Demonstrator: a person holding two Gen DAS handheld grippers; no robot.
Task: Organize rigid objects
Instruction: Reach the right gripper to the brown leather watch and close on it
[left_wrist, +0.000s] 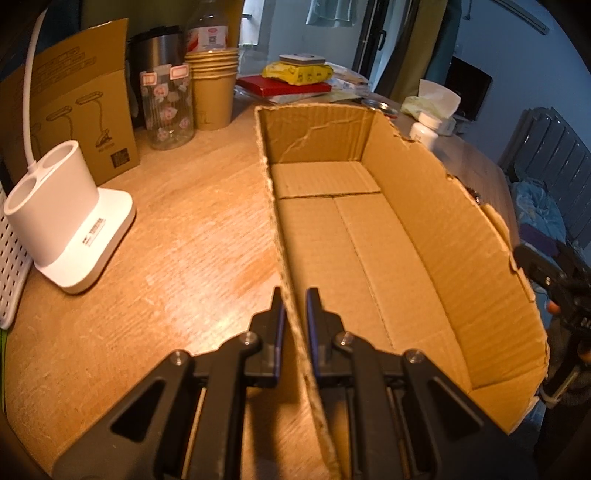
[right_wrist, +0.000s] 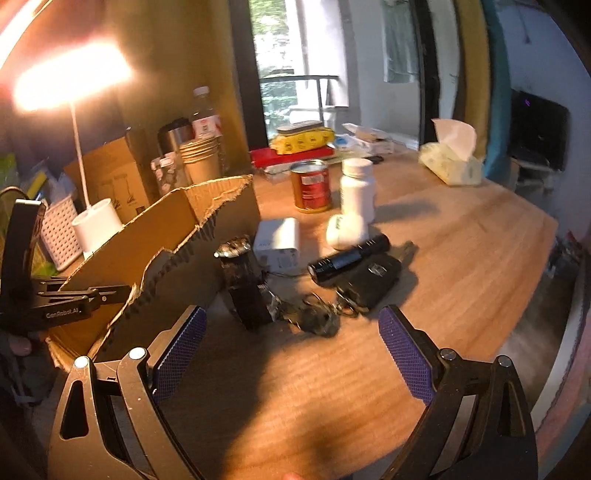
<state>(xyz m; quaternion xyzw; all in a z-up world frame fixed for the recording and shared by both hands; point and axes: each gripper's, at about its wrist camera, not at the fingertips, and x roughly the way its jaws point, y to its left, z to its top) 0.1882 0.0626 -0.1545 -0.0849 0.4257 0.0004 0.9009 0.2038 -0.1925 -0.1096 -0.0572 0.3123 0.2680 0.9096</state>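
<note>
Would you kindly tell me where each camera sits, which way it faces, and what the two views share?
Left wrist: sits on the left gripper, looking along the cardboard box, whose left wall runs between its fingers; the right gripper shows at the far right.
Right wrist: sits on the right gripper, open, facing the flashlight and white bottle on the table; the left gripper shows on the box wall.
Shared: box, white bottle, paper cups.

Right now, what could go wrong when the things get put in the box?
The left hand-held gripper only pinches the thin, torn wall of the cardboard box, so the wall might bend or rip if tugged. The right hand-held gripper is open above a tight cluster: grabbing the black flashlight could nudge the keys or tip the white pill bottle standing just behind it.
</note>
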